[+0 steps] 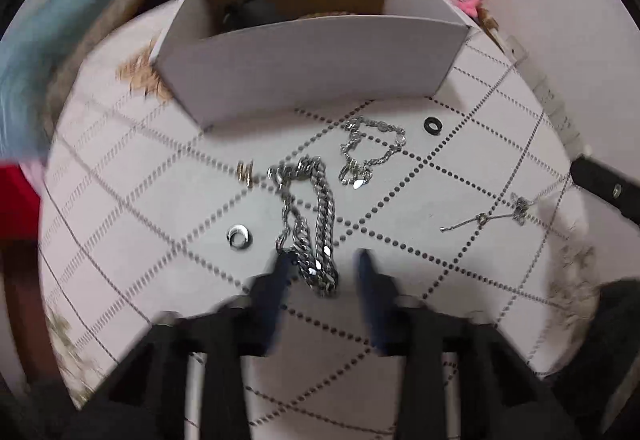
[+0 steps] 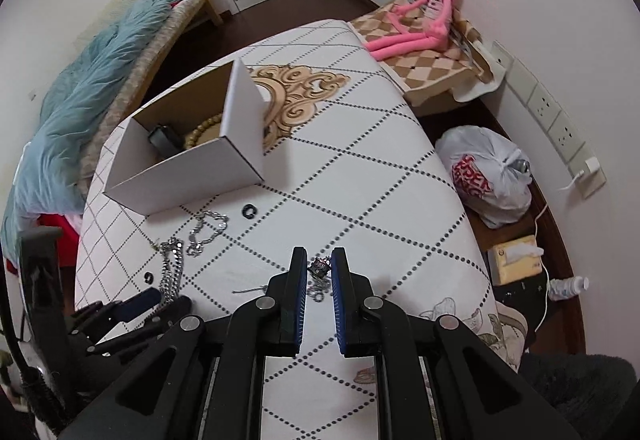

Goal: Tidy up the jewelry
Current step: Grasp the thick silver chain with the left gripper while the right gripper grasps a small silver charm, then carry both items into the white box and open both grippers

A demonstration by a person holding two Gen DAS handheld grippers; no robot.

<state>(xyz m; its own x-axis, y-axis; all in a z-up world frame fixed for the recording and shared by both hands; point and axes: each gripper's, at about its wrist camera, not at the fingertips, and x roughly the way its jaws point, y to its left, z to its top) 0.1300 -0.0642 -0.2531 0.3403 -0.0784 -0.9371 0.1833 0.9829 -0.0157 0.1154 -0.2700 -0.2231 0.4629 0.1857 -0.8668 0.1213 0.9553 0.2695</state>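
A thick silver chain lies on the white dotted table; its near end sits between the open fingers of my left gripper, not gripped. Beyond it lie a thin silver bracelet, a black ring, a silver ring, a gold clasp and a thin pendant chain. The white cardboard box stands behind, holding a dark item and beads. My right gripper is nearly closed around the small dark pendant of that thin chain, just above the table.
The box stands at the table's left in the right wrist view, with wooden beads inside. A pink plush toy sits on a checkered stool. A white plastic bag, tissue box and bottle lie on the floor at right. A blue blanket lies left.
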